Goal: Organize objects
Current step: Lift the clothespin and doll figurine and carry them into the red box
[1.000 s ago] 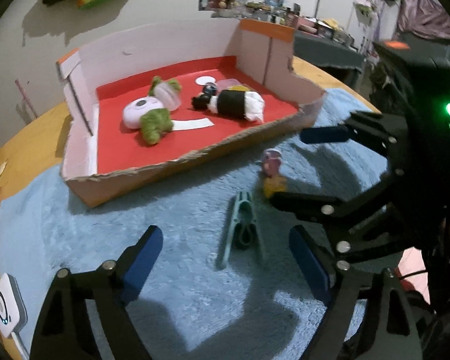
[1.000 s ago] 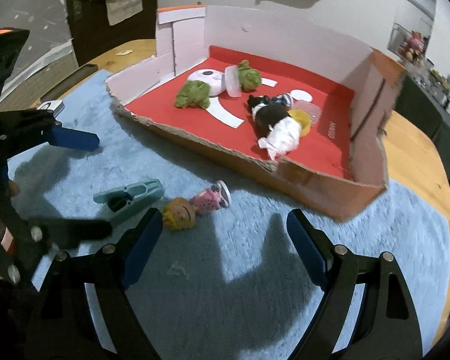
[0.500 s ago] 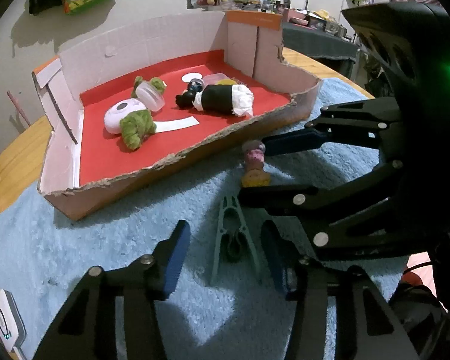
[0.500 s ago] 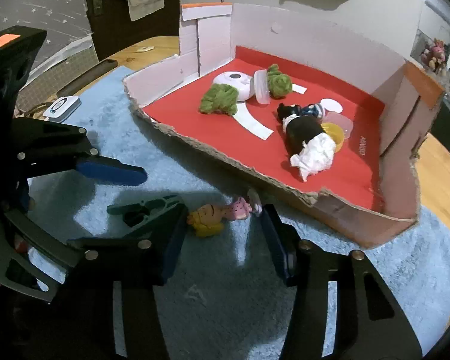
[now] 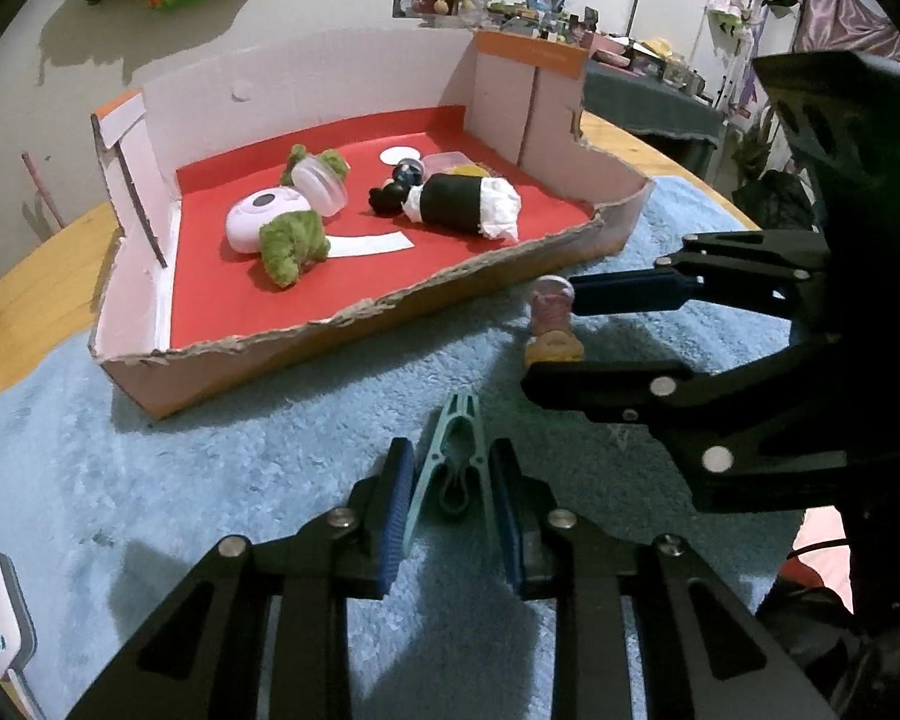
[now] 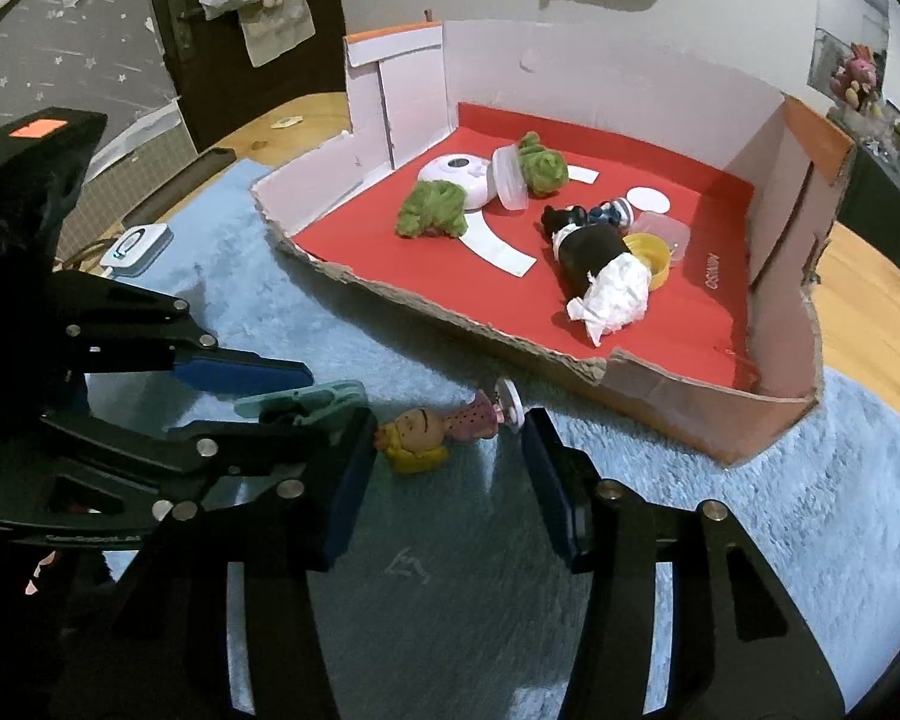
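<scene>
A mint-green clothespin (image 5: 455, 462) lies on the blue fluffy mat (image 5: 228, 480), and my left gripper (image 5: 450, 510) is shut on it, a blue pad pressing each side. The right wrist view shows the same clothespin (image 6: 306, 399) at its left edge. A small doll figurine (image 6: 432, 435) with a yellow head and pink dress lies on its side near the box's torn front wall. My right gripper (image 6: 447, 450) is shut on it lengthwise, one pad at the head and one at the round base. The figurine (image 5: 549, 324) also shows in the left wrist view.
A cardboard box (image 5: 360, 324) with a red floor stands beyond, holding green plush pieces (image 6: 432, 216), a white round device, a black roll with white tissue (image 6: 600, 264) and lids. A small white gadget (image 6: 138, 243) sits at the mat's edge on the wooden table (image 6: 858, 300).
Both pairs of jaws have closed from wide open. The left pads came in onto the clothespin; the right gripper moved down to the figurine and closed on its ends.
</scene>
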Motion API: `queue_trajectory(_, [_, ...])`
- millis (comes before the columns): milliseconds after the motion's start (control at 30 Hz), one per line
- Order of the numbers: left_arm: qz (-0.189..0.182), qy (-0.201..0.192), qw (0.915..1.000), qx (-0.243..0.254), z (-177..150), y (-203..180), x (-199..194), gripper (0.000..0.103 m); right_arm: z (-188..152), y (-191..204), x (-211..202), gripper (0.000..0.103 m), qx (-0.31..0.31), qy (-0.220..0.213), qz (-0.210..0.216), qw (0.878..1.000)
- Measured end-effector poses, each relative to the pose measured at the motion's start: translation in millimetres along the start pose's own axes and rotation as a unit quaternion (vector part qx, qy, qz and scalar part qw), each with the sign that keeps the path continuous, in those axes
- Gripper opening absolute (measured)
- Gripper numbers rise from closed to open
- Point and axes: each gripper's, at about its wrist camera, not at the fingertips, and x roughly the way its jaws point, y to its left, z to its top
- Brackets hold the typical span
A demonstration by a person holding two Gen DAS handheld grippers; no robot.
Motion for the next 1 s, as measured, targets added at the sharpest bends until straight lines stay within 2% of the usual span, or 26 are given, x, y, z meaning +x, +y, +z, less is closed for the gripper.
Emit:
queue_trajectory(600, [-0.006,-0.028,0.9994,-0.016,3.7,7.5,-27.4,0.027,7.0,17.5,-35.8,0.048,-0.008,-0.036,0.015,0.999])
queue_trajectory(1000, [-0.005,-0.064,0.9974,-0.032,28.0,21.9,-47.1,0.027,22.6,11.1,-55.1,0.048,0.008,-0.067,0.031,0.997])
